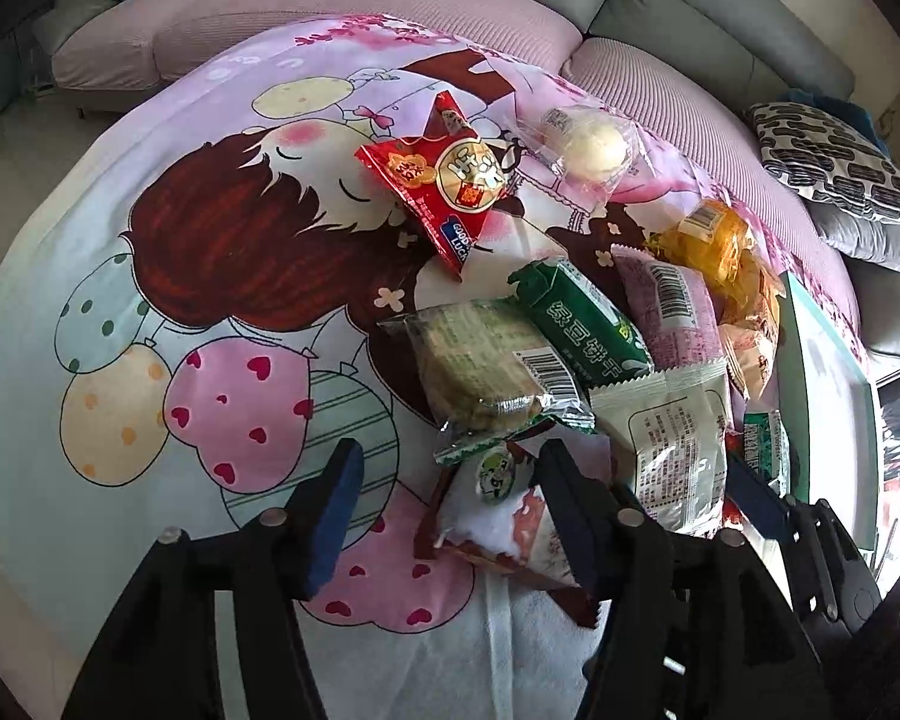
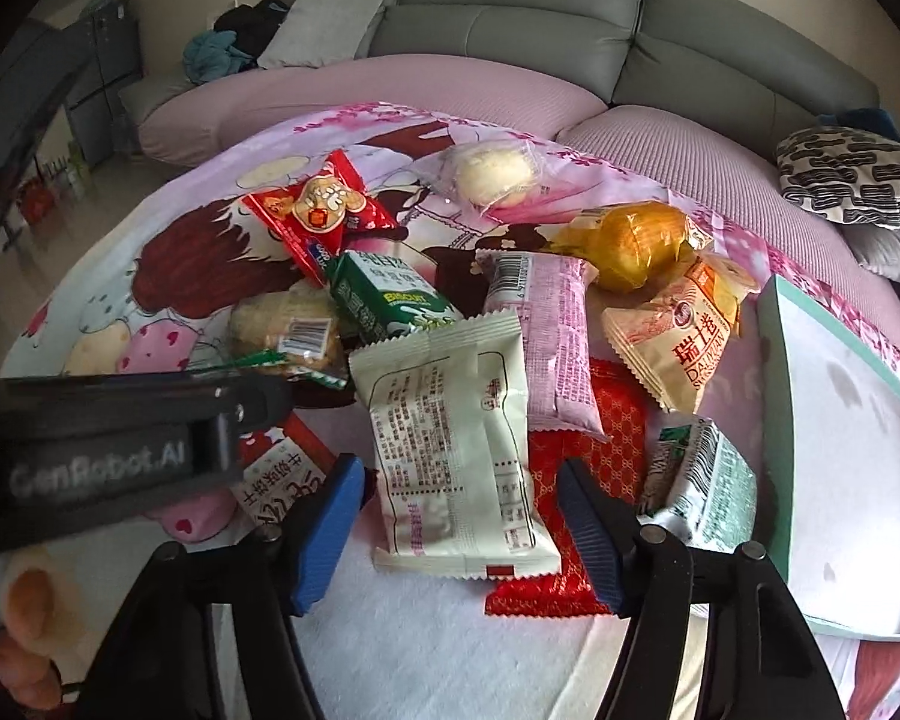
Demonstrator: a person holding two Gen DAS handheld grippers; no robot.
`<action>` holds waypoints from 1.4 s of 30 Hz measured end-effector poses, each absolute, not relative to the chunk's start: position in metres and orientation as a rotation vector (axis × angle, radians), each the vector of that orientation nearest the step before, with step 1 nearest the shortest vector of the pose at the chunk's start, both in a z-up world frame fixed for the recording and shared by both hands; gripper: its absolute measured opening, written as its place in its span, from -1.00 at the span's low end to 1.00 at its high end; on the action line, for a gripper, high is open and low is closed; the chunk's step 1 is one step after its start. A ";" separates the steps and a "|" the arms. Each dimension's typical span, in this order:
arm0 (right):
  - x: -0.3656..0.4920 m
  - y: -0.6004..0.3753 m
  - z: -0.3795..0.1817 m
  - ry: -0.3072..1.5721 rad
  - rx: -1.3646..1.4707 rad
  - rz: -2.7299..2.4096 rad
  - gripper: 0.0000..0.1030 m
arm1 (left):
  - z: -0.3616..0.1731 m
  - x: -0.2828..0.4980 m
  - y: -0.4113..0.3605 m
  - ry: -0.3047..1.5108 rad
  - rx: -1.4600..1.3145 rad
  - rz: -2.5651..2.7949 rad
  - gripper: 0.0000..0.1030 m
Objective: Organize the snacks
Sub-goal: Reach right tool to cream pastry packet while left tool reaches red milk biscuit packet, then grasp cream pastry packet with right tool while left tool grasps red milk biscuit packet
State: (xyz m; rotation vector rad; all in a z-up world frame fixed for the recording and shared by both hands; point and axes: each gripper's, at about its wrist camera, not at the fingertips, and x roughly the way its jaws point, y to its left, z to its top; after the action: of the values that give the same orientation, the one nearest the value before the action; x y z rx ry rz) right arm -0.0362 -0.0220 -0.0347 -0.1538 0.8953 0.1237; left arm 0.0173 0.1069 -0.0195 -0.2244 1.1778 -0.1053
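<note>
A cream packet (image 2: 456,450) lies between the right gripper's (image 2: 462,534) parted fingers.

The red foil packet (image 2: 576,516) is mostly buried under the cream packet (image 2: 450,438); the teal tray (image 2: 777,420) runs off the right edge; lettering on the black bar (image 2: 102,450) is blurred, perhaps a brand name.
</note>
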 end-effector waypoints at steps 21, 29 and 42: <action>-0.054 -0.042 -0.025 0.916 -0.099 0.076 0.06 | -0.016 0.017 0.078 1.198 -0.126 -0.166 0.49; -0.064 -0.072 -0.013 0.917 0.003 0.054 0.06 | -0.010 0.013 0.068 1.190 -0.097 -0.187 0.49; -0.084 -0.118 -0.007 0.944 0.101 -0.036 0.06 | -0.014 -0.006 0.033 1.206 0.037 -0.260 0.58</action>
State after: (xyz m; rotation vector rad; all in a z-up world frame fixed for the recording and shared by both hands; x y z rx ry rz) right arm -0.0837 -0.1178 -0.0067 0.1009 0.9442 -0.0360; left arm -0.0061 0.0328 -0.0141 0.0366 1.2061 -0.2599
